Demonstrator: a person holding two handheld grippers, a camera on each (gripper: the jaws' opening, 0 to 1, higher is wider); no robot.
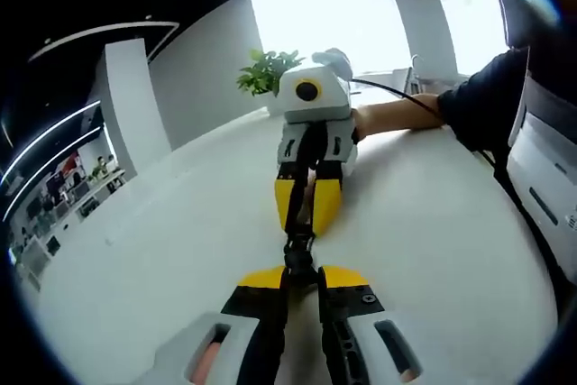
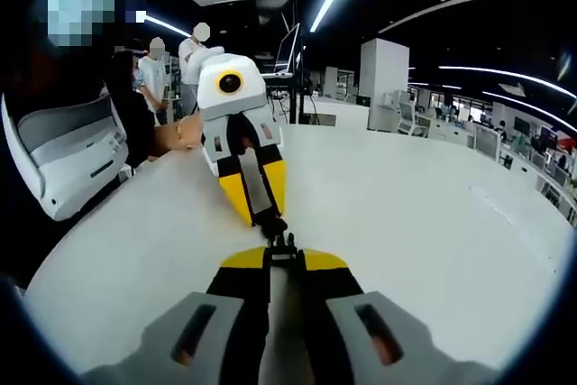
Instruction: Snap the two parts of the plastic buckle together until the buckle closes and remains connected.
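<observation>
- Left gripper [image 1: 300, 277] jaws clamp one black buckle half [image 1: 300, 254] over the white table [image 1: 162, 259].
- Right gripper [image 2: 284, 259], at 12 o'clock, clamps the mating buckle half [image 2: 281, 245]; halves touching.

Each camera sits low over the white table [image 1: 162, 250], looking forward along its own gripper's jaws straight at the opposing gripper, very near. The left gripper view faces bright windows [image 1: 325, 6] and a potted plant [image 1: 266, 69]; the right gripper view faces a dim office. Both share the tabletop and the black buckle [image 2: 278, 239] between the jaws.
</observation>
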